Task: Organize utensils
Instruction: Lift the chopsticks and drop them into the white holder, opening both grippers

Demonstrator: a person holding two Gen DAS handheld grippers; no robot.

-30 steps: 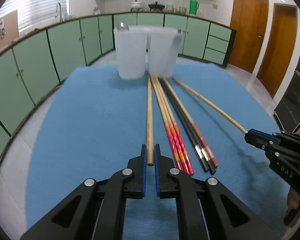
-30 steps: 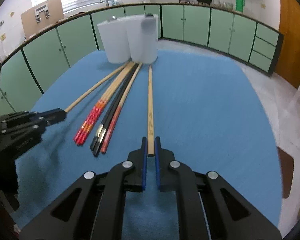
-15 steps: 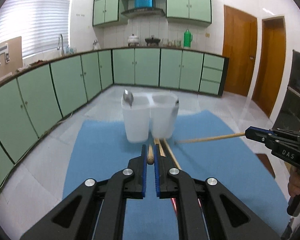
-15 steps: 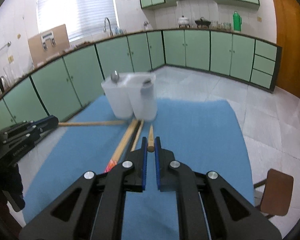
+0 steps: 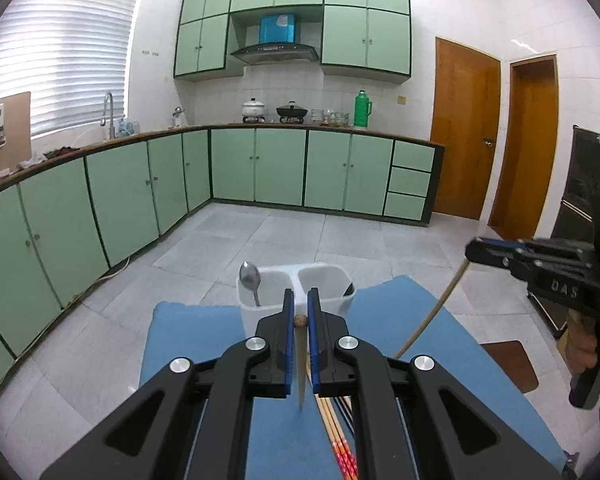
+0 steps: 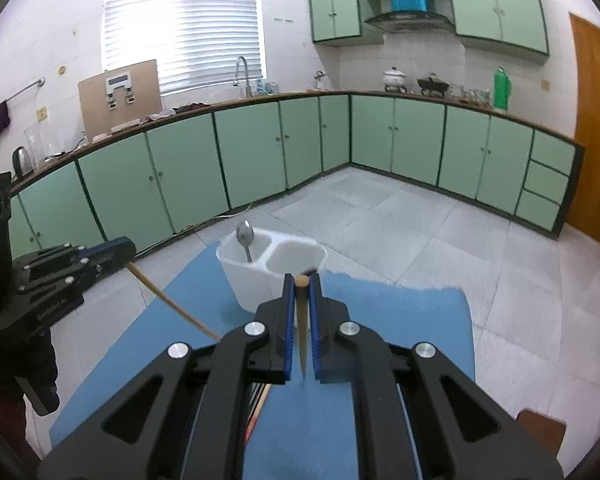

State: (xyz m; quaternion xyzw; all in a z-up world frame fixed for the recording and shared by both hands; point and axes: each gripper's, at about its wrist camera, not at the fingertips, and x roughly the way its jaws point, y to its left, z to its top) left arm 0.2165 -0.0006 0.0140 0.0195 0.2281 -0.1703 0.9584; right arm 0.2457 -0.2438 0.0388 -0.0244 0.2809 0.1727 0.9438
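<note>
Wooden chopsticks, one per gripper. We've got the left gripper [image 5: 298, 322] with jaws nearly closed, pinching the left chopstick [image 5: 300, 364] near its blunt top end; the tapered tip hangs down toward the bench. Right gripper [image 6: 301, 308] same deal: jaws almost closed on the right chopstick [image 6: 302, 332], held near its top, tip down. Each stick also shows in the other wrist view as a long slanted shaft. We judge they're held high and near-vertical so the tips can drop straight into a holder cell.

The white two-cell holder [image 5: 296, 300] sits at the far edge of the blue mat [image 5: 188, 340], just beyond both grippers. A metal spoon [image 5: 250, 278] stands in its left cell; something dark pokes up at the right cell's far-right rim, too small to tell. The remaining chopsticks [image 5: 336, 436], red-patterned, tan and black, lie bunched on the mat below the left gripper, still to be sorted.

The mat covers the bench; no bare bench top shows. Room: kitchen, pale grey floor tiles, green cabinets wrapping the far and left walls, blinds over the sink on the left, range hood, wooden doors on the right.
</note>
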